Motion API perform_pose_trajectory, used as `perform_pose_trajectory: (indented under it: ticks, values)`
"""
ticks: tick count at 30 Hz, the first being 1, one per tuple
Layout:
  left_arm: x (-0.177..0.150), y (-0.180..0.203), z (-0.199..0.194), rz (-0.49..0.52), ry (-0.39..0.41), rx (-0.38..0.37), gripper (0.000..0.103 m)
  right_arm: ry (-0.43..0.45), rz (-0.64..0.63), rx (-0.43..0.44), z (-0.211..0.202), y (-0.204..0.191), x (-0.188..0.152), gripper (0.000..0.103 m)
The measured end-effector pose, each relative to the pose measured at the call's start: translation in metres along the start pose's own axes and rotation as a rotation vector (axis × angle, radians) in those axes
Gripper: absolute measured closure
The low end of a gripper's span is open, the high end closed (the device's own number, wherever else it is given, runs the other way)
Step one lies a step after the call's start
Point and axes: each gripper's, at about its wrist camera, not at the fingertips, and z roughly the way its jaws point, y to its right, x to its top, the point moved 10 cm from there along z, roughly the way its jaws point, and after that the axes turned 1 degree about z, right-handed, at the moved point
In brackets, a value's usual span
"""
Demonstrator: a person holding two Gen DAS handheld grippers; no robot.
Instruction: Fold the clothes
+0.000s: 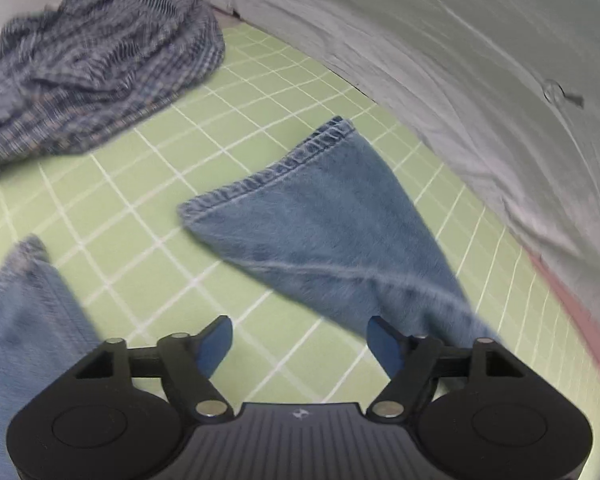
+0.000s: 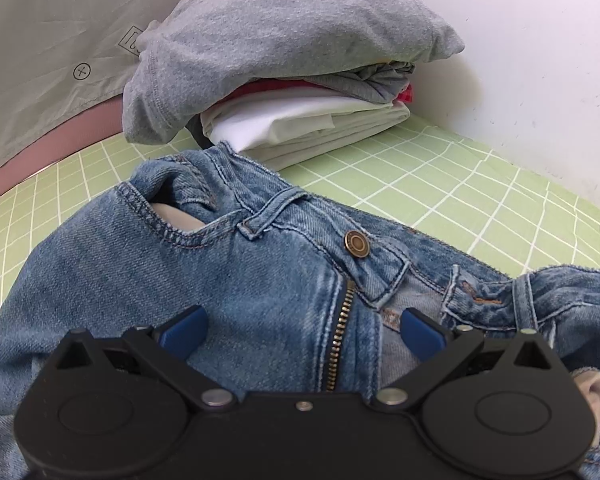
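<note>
Left gripper (image 1: 300, 344): jaws wide apart, nothing between the blue pads. Only the green grid mat (image 1: 148, 184) on the desk shows in the gap. One hemmed leg end of the jeans (image 1: 320, 220) lies flat on the mat just beyond the fingertips, running back past the right-hand finger; whether that finger touches the denim cannot be told. A second denim leg (image 1: 24, 320) lies at the lower left edge of the left wrist view. A crumpled plaid shirt (image 1: 92, 76) sits on the mat farther off, well apart from the gripper.

Right gripper (image 2: 302, 330): jaws spread wide, positioned over the waist of the jeans (image 2: 180, 264), on either side of the open zipper (image 2: 338, 332). Both pads sit low against the denim, but they clamp nothing. The metal waist button (image 2: 356, 243) lies just beyond the fingertips. Behind the waistband stands a stack of folded clothes (image 2: 300, 124), topped by a grey garment (image 2: 284, 36).
</note>
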Motion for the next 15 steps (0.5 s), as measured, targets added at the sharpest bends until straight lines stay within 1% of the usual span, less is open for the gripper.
perform_pose_trajectory:
  ticks: [1, 4, 8, 10, 15]
  values:
    - [0.003, 0.0, 0.005, -0.022, -0.001, 0.006, 0.021, 0.005, 0.001, -0.001, 0.0, 0.0, 0.0, 0.0]
    - [0.013, -0.003, 0.018, -0.078, 0.003, 0.042, 0.021, 0.016, 0.001, -0.004, 0.0, -0.001, 0.0, 0.0]
    - [0.022, 0.0, 0.027, -0.048, 0.03, 0.073, 0.021, 0.024, 0.003, -0.005, -0.001, -0.001, 0.001, 0.0]
    - [0.025, 0.001, 0.028, -0.058, 0.042, 0.077, 0.021, 0.028, 0.004, -0.007, -0.001, -0.001, 0.001, 0.0]
    - [0.034, -0.002, 0.031, -0.131, 0.062, 0.075, 0.017, 0.032, 0.005, -0.009, -0.002, -0.001, 0.001, 0.0]
